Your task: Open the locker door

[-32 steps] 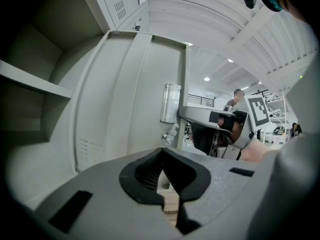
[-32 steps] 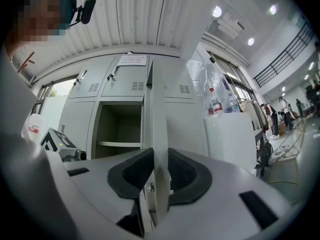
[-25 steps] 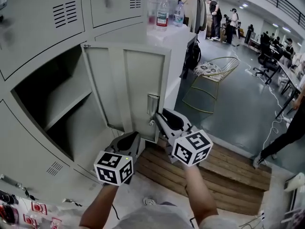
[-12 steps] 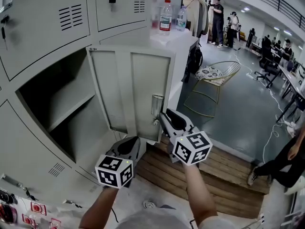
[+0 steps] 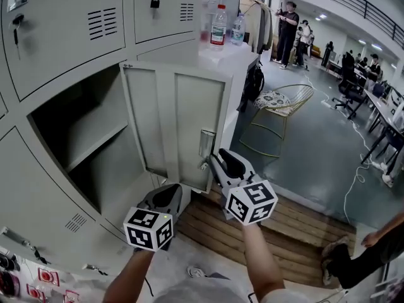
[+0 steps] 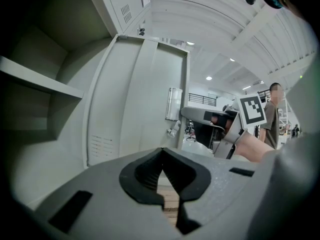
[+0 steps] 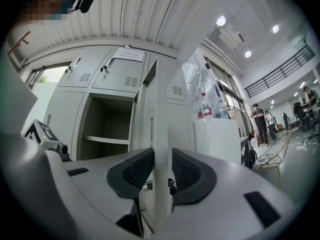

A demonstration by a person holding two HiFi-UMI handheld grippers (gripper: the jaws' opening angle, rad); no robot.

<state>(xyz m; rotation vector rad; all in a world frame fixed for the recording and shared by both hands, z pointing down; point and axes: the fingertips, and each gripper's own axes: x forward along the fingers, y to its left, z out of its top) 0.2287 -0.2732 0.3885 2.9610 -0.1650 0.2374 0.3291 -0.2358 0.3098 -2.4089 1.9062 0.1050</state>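
The grey locker door [image 5: 170,125] stands swung wide open, its inner face toward me, with a lock plate [image 5: 206,142] near its free edge. My right gripper [image 5: 211,161] sits on that free edge just below the lock. In the right gripper view the door edge [image 7: 161,109] runs up between the two pads, which still touch it while the jaws are opening [image 7: 162,171]. My left gripper [image 5: 167,196] hangs lower left of the door, shut and empty [image 6: 162,154], pointing at the open compartment [image 5: 82,144] and its shelf.
Two bottles [image 5: 218,24] stand on a white cabinet beside the lockers. Below the door lies a wooden platform [image 5: 284,226]. A wire chair [image 5: 284,100] stands behind it on the floor. A person's leg [image 5: 356,257] is at the lower right, with other people far back.
The door and both grippers have hardly shifted; my view has tilted slightly. The person at the right has stepped further toward the lower right corner.
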